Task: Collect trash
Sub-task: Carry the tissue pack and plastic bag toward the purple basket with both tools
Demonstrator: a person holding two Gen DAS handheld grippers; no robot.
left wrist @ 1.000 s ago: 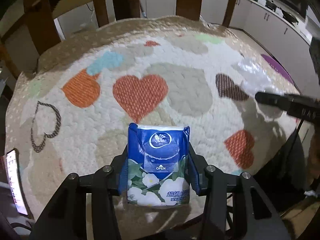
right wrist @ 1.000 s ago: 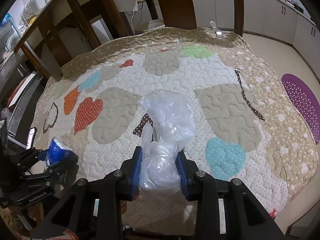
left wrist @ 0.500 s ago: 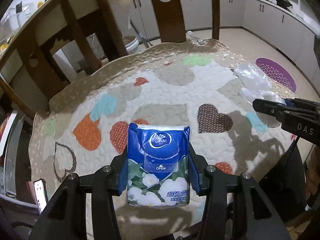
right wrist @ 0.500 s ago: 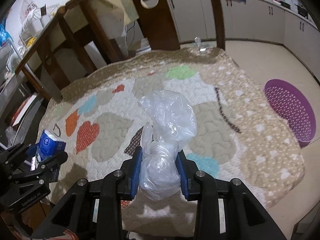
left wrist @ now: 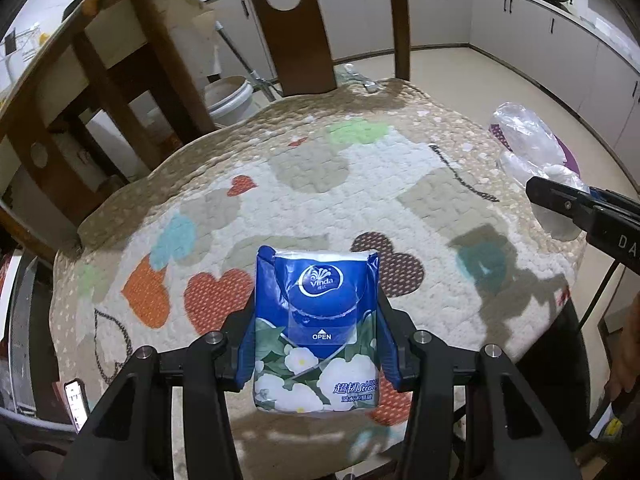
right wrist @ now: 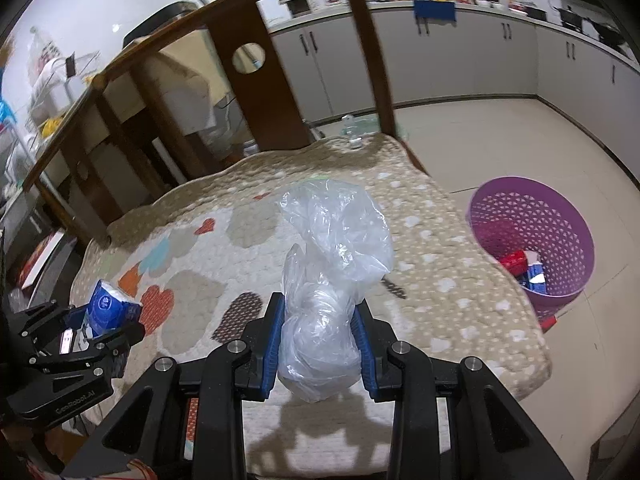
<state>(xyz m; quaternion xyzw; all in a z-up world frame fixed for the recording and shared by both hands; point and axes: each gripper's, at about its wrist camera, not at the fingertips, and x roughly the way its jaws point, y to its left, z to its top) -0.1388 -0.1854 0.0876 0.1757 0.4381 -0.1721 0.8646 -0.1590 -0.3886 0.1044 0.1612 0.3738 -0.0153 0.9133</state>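
Note:
My left gripper (left wrist: 316, 344) is shut on a blue tissue pack (left wrist: 316, 320) with white flowers, held above the near edge of the quilted table (left wrist: 320, 184). My right gripper (right wrist: 318, 344) is shut on a crumpled clear plastic bag (right wrist: 328, 280), held above the table's near right part. In the left wrist view the right gripper (left wrist: 576, 208) and the plastic bag (left wrist: 528, 140) show at the right. In the right wrist view the left gripper (right wrist: 76, 344) with the tissue pack (right wrist: 108, 308) shows at the left. A purple basket (right wrist: 532, 240) stands on the floor to the right, with red and blue packaging inside.
Wooden chairs (left wrist: 296, 24) stand at the table's far side. A white bucket (left wrist: 228, 98) sits on the floor behind them. Kitchen cabinets (right wrist: 480, 64) line the far wall. A phone (left wrist: 76, 400) lies at the table's left edge. A small clear item (right wrist: 354, 128) rests at the far table edge.
Both grippers have risen and tilted up, each still holding its item. The purple basket has come fully into the right wrist view.

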